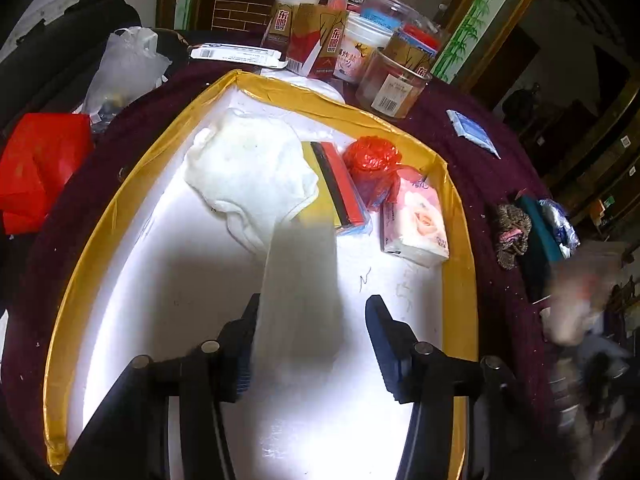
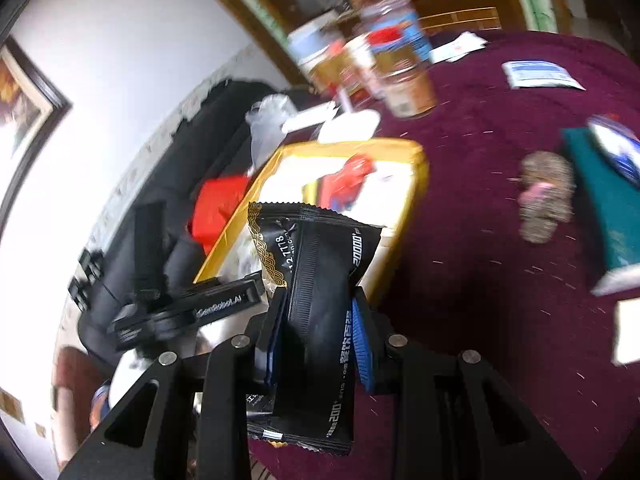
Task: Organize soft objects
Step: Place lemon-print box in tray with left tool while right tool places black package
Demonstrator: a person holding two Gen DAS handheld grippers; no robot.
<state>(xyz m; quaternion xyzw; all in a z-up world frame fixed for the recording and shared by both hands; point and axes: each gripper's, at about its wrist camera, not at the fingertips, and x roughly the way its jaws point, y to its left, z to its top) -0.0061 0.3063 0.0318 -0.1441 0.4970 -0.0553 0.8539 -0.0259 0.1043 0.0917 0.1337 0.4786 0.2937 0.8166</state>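
A white box with a yellow taped rim (image 1: 128,184) fills the left wrist view. Inside lie a white cloth (image 1: 248,168), a yellow-black-red pack (image 1: 334,184), a red plastic bag (image 1: 374,160) and a rose-print tissue pack (image 1: 418,220). My left gripper (image 1: 310,336) is open and empty above the box floor, near the cloth. My right gripper (image 2: 318,316) is shut on a black foil packet (image 2: 320,280), held above the maroon tablecloth beside the box (image 2: 416,184).
Jars and cartons (image 1: 384,76) stand behind the box. A brown knitted item (image 1: 512,236), a teal box (image 1: 540,232) and a blue sachet (image 1: 472,132) lie on the maroon cloth to the right. A red box (image 1: 40,168) and a clear bag (image 1: 124,68) sit left.
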